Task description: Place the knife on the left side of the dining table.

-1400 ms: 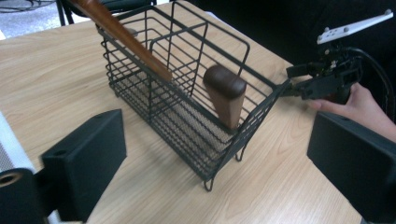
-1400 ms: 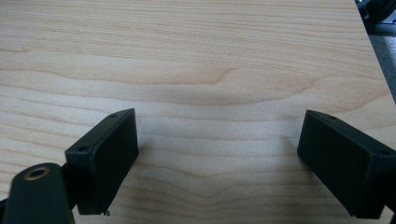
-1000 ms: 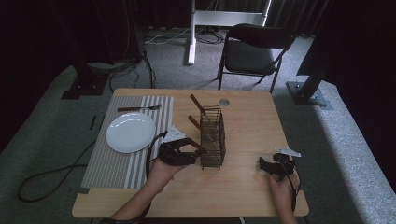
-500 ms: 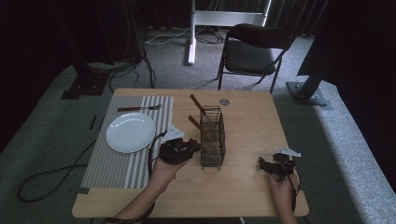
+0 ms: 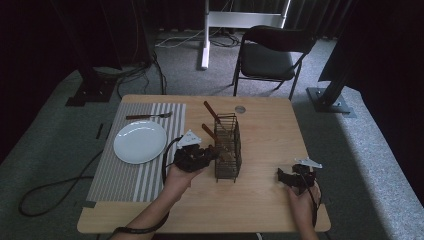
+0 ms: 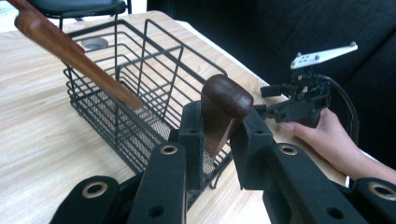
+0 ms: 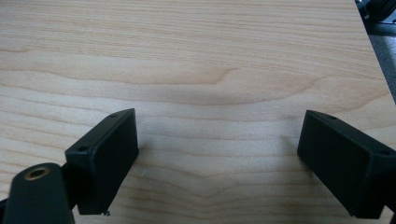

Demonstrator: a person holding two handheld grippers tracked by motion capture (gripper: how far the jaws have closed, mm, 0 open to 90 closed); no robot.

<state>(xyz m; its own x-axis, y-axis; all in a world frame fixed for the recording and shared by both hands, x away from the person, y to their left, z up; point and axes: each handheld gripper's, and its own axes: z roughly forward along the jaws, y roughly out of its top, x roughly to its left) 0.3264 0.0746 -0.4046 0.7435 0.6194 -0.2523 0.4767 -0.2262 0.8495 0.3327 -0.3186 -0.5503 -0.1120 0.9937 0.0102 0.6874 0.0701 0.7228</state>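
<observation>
A black wire basket [image 5: 227,146] [image 6: 140,98] stands on the wooden table [image 5: 265,125]. My left gripper [image 5: 207,154] [image 6: 218,135] is shut on a brown wooden handle [image 6: 223,109] at the basket's near left side; the part below the handle goes down into the basket. Two more wooden-handled utensils [image 5: 212,113] [image 6: 70,49] lean out of the basket toward the far left. My right gripper [image 5: 285,177] [image 7: 217,158] rests low over bare table at the front right, open, with nothing between its jaws. It appears in the left gripper view as well [image 6: 268,100].
A white plate [image 5: 140,141] lies on a striped placemat [image 5: 125,165] at the left, with a fork [image 5: 148,116] beyond it. A small round disc [image 5: 240,109] sits near the far edge. A chair [image 5: 272,52] stands behind the table.
The left gripper with the handle has edged slightly toward the basket. The right gripper has stayed where it was.
</observation>
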